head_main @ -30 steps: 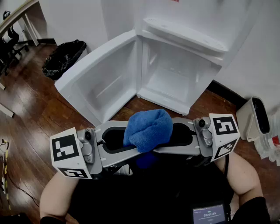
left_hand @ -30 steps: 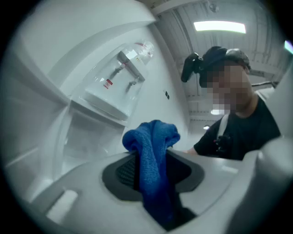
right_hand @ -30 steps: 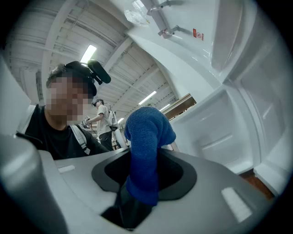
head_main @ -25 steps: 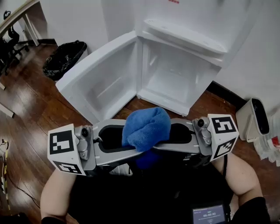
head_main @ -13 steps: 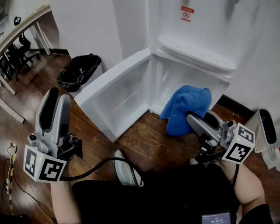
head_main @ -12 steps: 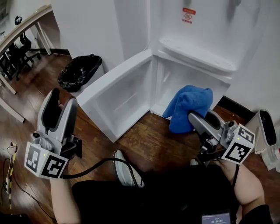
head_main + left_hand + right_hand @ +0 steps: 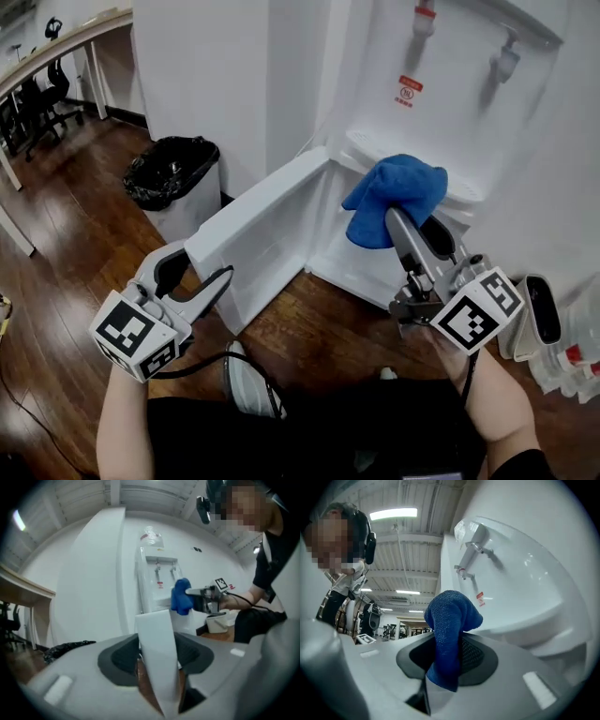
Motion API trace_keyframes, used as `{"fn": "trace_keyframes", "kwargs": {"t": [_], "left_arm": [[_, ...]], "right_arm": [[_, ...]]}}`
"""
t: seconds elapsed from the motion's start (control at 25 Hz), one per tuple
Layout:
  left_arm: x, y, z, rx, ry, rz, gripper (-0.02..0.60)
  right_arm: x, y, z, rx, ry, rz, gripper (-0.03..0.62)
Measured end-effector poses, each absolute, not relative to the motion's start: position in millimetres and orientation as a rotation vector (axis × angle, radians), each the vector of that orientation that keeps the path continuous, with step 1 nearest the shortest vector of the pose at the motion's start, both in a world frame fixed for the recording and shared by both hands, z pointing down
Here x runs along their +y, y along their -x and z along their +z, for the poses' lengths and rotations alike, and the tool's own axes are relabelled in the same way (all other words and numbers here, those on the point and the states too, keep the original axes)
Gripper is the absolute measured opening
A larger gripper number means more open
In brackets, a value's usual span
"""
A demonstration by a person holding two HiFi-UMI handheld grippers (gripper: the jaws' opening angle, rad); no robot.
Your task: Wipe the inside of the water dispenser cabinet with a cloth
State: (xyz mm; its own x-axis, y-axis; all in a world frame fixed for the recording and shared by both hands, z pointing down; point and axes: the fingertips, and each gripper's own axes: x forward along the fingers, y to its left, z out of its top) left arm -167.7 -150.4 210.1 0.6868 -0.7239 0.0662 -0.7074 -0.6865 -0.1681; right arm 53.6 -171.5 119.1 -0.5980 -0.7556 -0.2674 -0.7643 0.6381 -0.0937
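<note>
Gripping blue cloth in right claw, dispenser just ahead; just opening left claw narrowly astride cabinet door edge.

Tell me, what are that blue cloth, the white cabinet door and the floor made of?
The blue cloth looks like microfibre or terry: matte, fuzzy looped nap. The cabinet door is probably moulded plastic: smooth, white, softly shiny. The floor is wood or wood-look planks: dark, glossy, reflecting light.
</note>
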Motion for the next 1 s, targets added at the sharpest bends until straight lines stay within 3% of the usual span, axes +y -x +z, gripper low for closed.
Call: {"fn": "trace_keyframes", "kwargs": {"t": [0.36,0.48,0.68,1.0], "left_arm": [[-146.5,158.6,218.4,1.106,2.714,-0.269,0.243],[-149.2,160.9,219.1,1.093,2.703,-0.242,0.244],[-152.9,168.2,220.4,1.074,2.698,-0.248,0.242],[-154.3,168.8,224.5,1.105,2.692,-0.253,0.240]], "right_arm": [[-275.4,47.1,104.8,2.647,1.666,0.454,0.116],[-302.9,54.4,125.5,2.748,1.761,0.381,0.117],[-277.6,83.3,132.2,3.025,1.479,0.150,0.115],[-136.3,175.2,131.7,3.160,0.856,0.061,0.115]]}}
